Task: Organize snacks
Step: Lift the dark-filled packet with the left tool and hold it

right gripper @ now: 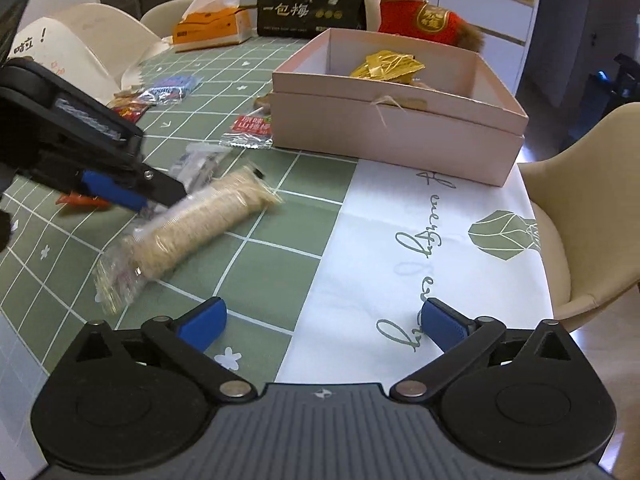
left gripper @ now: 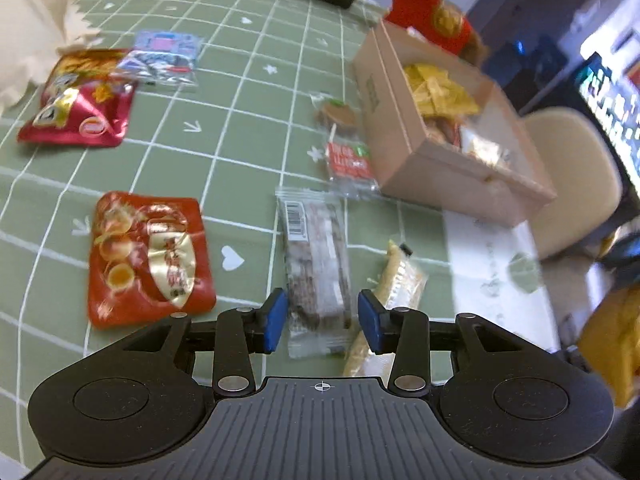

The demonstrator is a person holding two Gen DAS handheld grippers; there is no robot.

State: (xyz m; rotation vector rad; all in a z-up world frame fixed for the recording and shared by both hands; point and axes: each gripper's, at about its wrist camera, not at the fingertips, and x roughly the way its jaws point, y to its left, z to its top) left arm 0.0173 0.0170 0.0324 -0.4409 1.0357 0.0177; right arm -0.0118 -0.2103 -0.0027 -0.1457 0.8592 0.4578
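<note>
A pink box (right gripper: 400, 136) is set on the bench (right gripper: 280, 248) at one o'clock in the right wrist view; gold-wrapped snacks (right gripper: 386, 66) are seen inside it. A cracker roll (right gripper: 204, 220) is laid at ten o'clock. The right gripper (right gripper: 322, 326) is spread wide, nothing held. The left gripper (left gripper: 323, 320) is held part open astride a clear-wrapped bar (left gripper: 316, 264), pads apart from it.

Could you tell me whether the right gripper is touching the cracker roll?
Apart. The right wrist view shows the right gripper wide open, with bare tablecloth between it and the cracker roll.
</note>
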